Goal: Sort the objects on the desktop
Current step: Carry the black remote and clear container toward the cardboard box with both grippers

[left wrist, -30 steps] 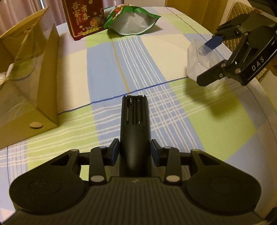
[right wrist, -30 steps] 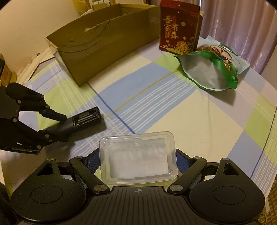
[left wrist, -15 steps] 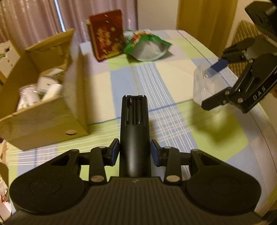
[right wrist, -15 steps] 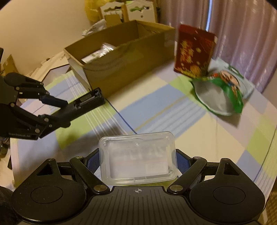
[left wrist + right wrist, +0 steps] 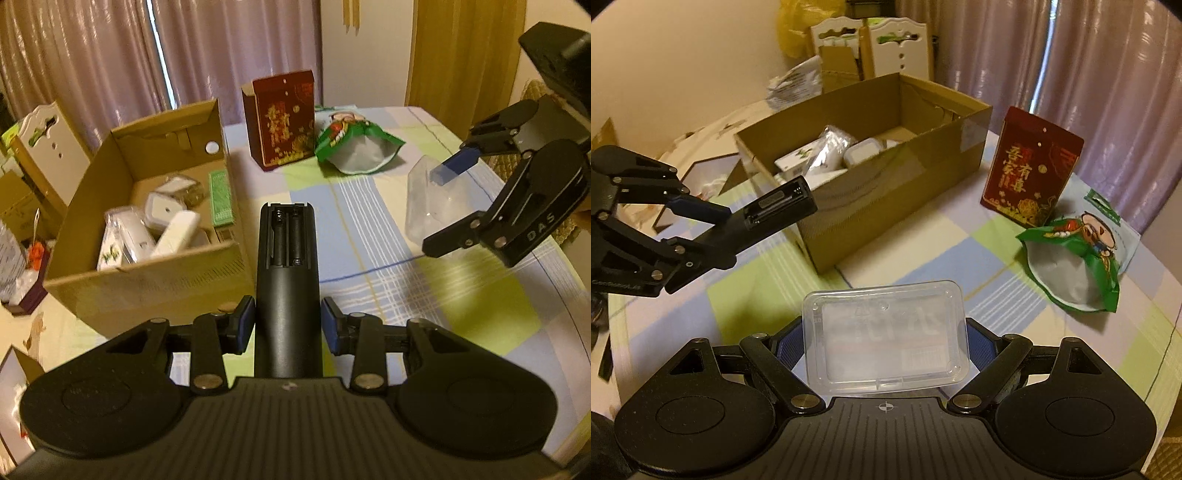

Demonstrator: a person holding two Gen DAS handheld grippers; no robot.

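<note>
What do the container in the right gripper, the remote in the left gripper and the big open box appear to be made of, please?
The container looks like thin clear plastic: see-through, glossy, with moulded ridges. The remote seems matte black hard plastic, its battery bay open with no cover in sight. The open box is plain brown cardboard, dull, with folded flaps.

Cardboard box (image 5: 147,236) sits left of the gift box (image 5: 282,118); snack bag (image 5: 354,147) right.

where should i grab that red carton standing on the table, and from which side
Grip the red carton across its two narrow side walls, near mid-height, coming in from the front. It stands upright, tall and slim, so it could tip if taken higher. The snack bag crowds its right base, so keep the fingers above that.
</note>
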